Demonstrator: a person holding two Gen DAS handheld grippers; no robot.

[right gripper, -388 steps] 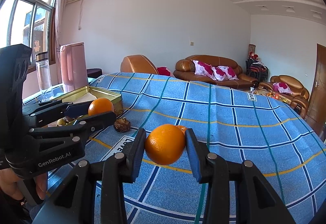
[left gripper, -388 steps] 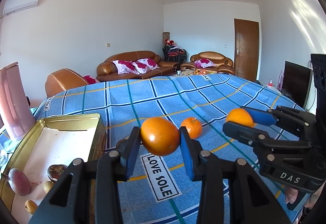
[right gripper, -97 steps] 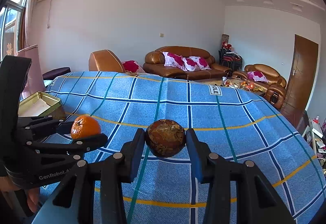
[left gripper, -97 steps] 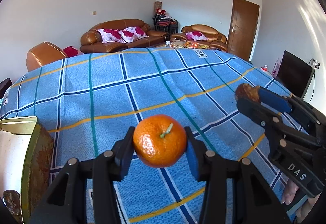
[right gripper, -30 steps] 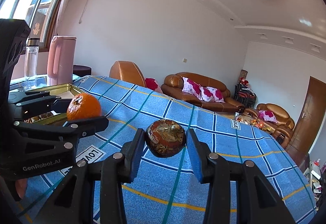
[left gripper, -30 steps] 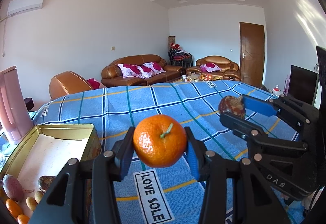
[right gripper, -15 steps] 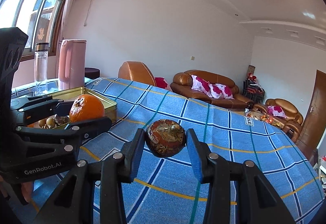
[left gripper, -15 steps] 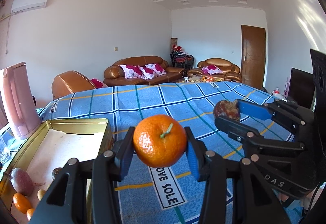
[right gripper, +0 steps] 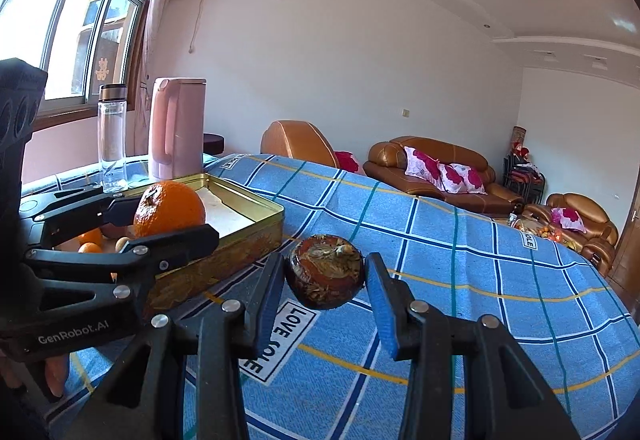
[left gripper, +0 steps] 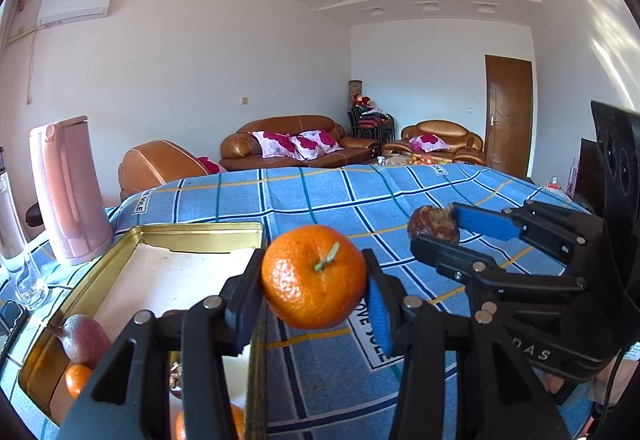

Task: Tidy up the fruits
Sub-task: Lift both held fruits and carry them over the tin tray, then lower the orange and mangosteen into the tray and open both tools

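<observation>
While you are holding both tools above the blue checked cloth [right gripper: 460, 252], each one is carrying a fruit clear of the surface. Your left gripper [left gripper: 316, 276] is clamping a tangerine [left gripper: 314, 276] between its blue pads, green stem facing the camera; the pads are pressing on both sides of the peel. Your right gripper [right gripper: 325, 276] is closed on a dark brown, mottled fruit [right gripper: 325, 276], and its pads are touching the skin at left and right. In the left wrist view that right tool is showing at the right edge with the brown fruit at its tip, level with the tangerine and apart from it.

Just beside the left tool, a gold tin tray [left gripper: 200, 232] is lying on the cloth at the near left corner. Its near end is holding a reddish pear-shaped fruit [left gripper: 86, 338] and a small orange fruit [left gripper: 78, 380]; further small pieces are sitting there, partly hidden behind the tool's arms. Its far end is showing a bare pale floor. Printed labels reading "LOVE SOLE" [right gripper: 280, 336] are lying on the cloth beneath both tools.

Beyond the tray, a pink jug [right gripper: 176, 128] and a clear bottle with a dark cap [right gripper: 112, 136] are standing upright side by side near the window [right gripper: 80, 12].

Well past the cloth's far edge, brown leather sofas [left gripper: 292, 140] with pink-flowered cushions are standing against the wall, and a brown door [left gripper: 508, 116] is showing at the right.
</observation>
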